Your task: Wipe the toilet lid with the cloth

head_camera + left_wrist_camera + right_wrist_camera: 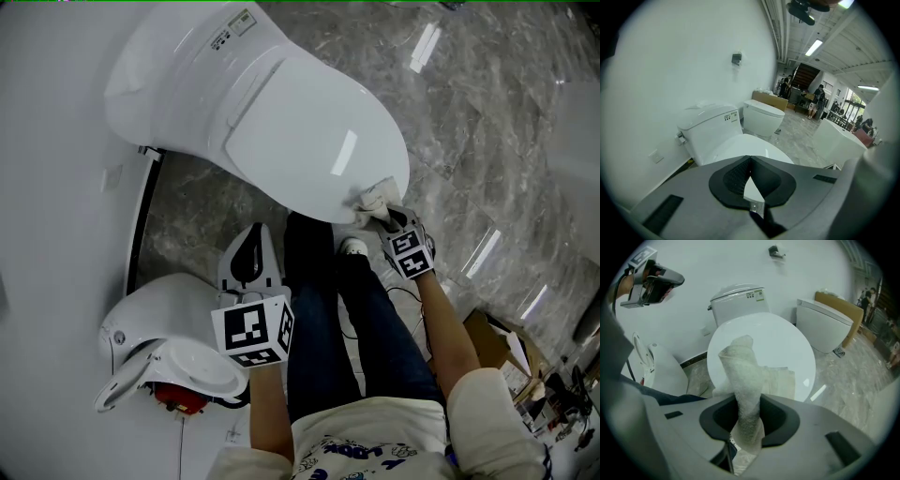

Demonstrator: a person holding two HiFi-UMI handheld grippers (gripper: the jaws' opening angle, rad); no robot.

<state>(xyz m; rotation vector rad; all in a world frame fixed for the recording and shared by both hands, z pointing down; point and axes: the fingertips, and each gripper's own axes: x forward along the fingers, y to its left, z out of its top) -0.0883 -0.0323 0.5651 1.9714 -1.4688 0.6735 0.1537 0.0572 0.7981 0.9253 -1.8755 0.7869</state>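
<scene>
We see the cloth (372, 200) bunched at the front rim of the closed toilet lid (300, 131), on the edge nearest us, with the right gripper (382, 214) directly behind it and touching it. In the right gripper view its jaws are clamped on a rolled fold of the cloth (740, 366). The fold rises between them and flops forward, and a flatter part of the fabric lies spread on the lid (787, 348) just beyond the jaw tips. The left gripper (251, 251) hangs low beside our dark trouser leg (319, 319), well apart from the cloth. In its own view the jaws meet at the tips with nothing between them. From the head view we cannot make out how much of the cloth lies under the right gripper, and in the right gripper view the cloth's lower end drops between the jaws out of sight. The label on the cistern (178, 56) is too small for us to read. A second toilet (159, 328) at lower left partly covers a red object (178, 396) that we cannot identify.
</scene>
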